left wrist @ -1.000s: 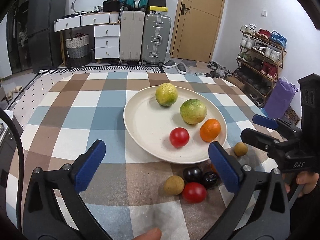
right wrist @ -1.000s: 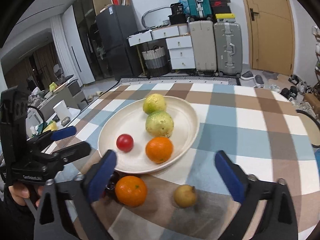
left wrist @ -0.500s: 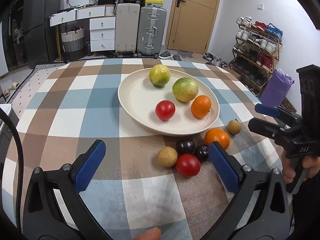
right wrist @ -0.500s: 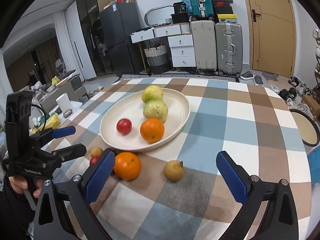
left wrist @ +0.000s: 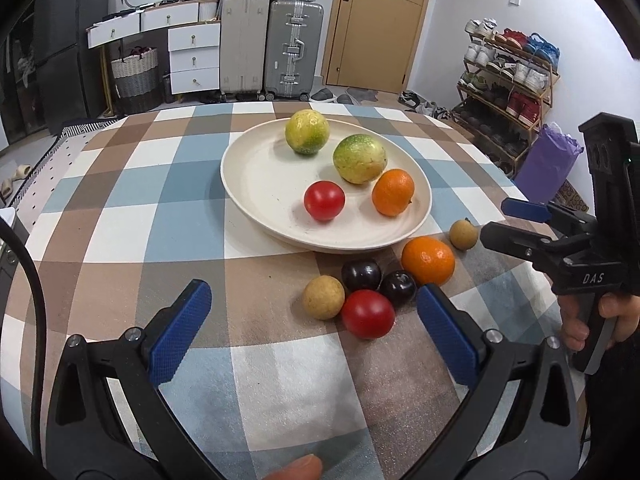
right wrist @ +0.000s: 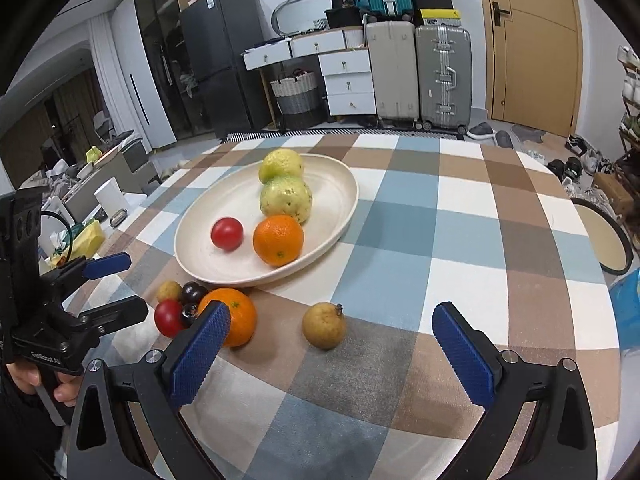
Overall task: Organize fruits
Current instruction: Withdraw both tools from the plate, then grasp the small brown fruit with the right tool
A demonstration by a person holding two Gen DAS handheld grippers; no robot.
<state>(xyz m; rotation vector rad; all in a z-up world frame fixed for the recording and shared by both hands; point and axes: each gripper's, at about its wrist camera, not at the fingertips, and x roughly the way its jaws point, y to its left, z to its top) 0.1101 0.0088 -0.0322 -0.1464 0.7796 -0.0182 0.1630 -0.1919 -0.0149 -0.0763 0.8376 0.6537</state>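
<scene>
Both the left gripper (left wrist: 312, 328) and right gripper (right wrist: 332, 344) hover wide open and empty. Six loose fruits lie on the checked desk (left wrist: 120, 208) beside the cream round plate (left wrist: 256, 172). The lone small tan round fruit (right wrist: 324, 325) looks easiest: straddle it squarely, close gently, lift clear of the rim.

Four fruits (left wrist: 359, 159) plated, perhaps six loose (left wrist: 367, 313).

Right gripper (left wrist: 520, 222) body, left wrist view: "DAS" in white letters.
Left gripper (right wrist: 114, 282) body, right wrist view: white lettering, too small to read.
Black bucket (right wrist: 345, 0) above the drawers: "36".
</scene>
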